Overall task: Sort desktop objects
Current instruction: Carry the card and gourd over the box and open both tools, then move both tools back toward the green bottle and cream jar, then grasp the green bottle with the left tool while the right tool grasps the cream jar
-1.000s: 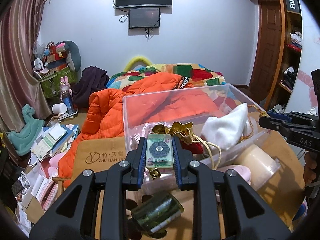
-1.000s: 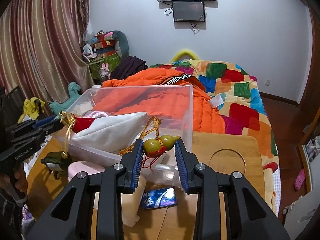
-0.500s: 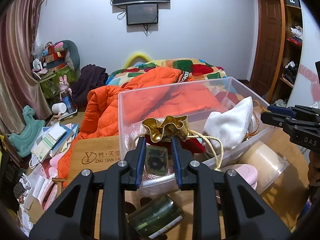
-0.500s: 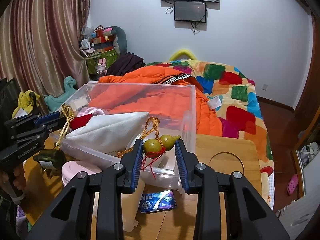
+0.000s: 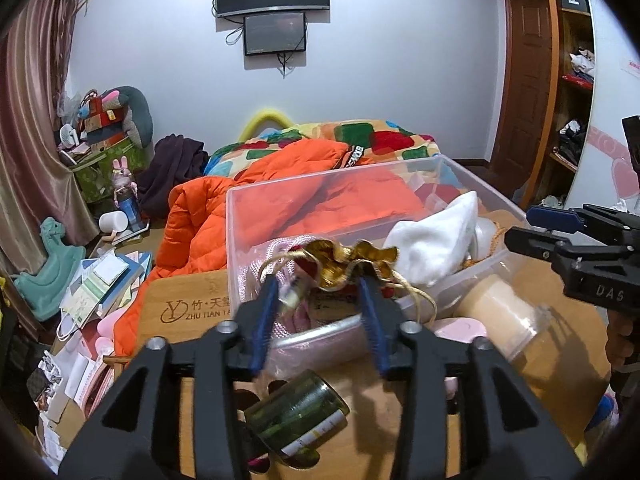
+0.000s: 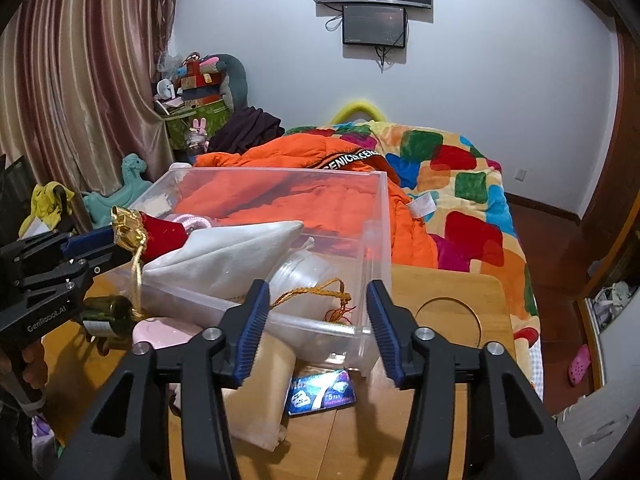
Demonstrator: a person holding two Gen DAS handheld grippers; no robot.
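Both tools just opened, nothing between: left tool (image 5: 320, 312) and right tool (image 6: 314, 320) above the clear bin (image 6: 376, 248). Inside the bin: white cloth (image 6: 224, 252), red pouch (image 6: 160, 234), gold cord (image 6: 320, 292). Left beside the bin on the tabletop (image 6: 452, 288): green jar (image 5: 298, 412), blue packet (image 6: 322, 394).

bin (image 6: 376, 216): clear glossy plastic
bench (image 6: 448, 292): smooth pale wood
pouch (image 5: 352, 256): shiny gold cloth
bottle (image 5: 296, 412): glossy green glass, paper label
white bag (image 6: 224, 252): soft matt cloth
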